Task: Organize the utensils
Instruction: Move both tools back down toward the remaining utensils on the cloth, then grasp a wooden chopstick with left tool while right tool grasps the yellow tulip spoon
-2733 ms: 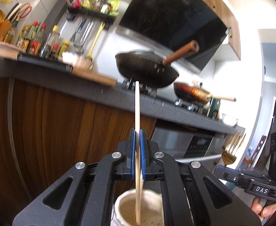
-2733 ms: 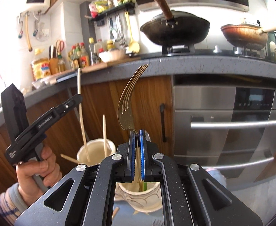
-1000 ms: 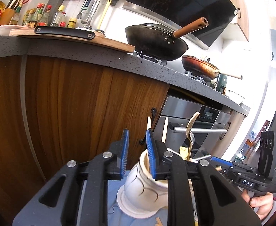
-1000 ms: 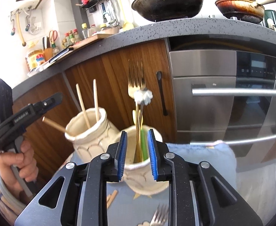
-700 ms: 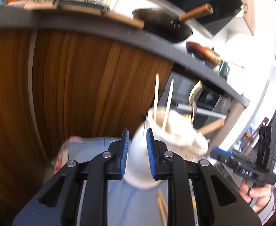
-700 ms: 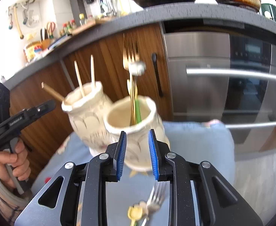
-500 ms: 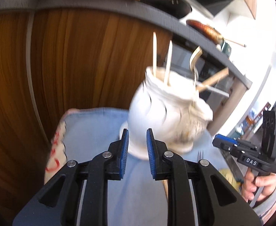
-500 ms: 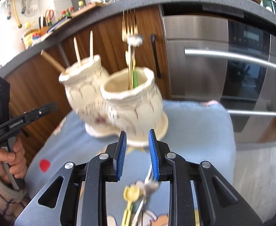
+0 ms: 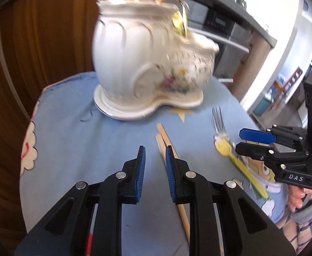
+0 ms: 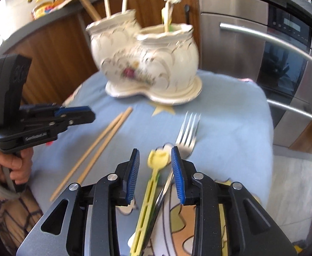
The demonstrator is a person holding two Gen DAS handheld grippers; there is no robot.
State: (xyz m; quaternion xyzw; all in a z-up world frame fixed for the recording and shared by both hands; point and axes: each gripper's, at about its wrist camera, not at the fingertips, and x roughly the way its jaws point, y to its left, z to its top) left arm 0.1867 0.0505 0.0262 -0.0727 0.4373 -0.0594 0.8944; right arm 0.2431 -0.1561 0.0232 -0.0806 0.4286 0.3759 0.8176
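Observation:
A white double-pot ceramic holder (image 9: 147,59) (image 10: 143,64) stands at the back of a blue cloth; one pot holds chopsticks, the other a gold fork. A pair of wooden chopsticks (image 9: 166,140) (image 10: 100,143) lies on the cloth. A silver fork (image 10: 188,132) (image 9: 218,121) and a yellow flower-topped utensil (image 10: 153,170) (image 9: 237,160) lie side by side. My left gripper (image 9: 153,157) is open and empty just above the chopsticks. My right gripper (image 10: 155,160) is open and empty over the yellow utensil and the fork handle.
The blue cloth (image 9: 75,132) covers a small round table. Wooden cabinet doors (image 9: 38,32) stand behind it, a steel oven (image 10: 262,49) to the right. The other gripper shows in each view: the right one (image 9: 256,140) and the left one (image 10: 79,115).
Both grippers let go of their utensils into the pots, opened, then tilted down and drew back toward the chopsticks and fork lying on the cloth.

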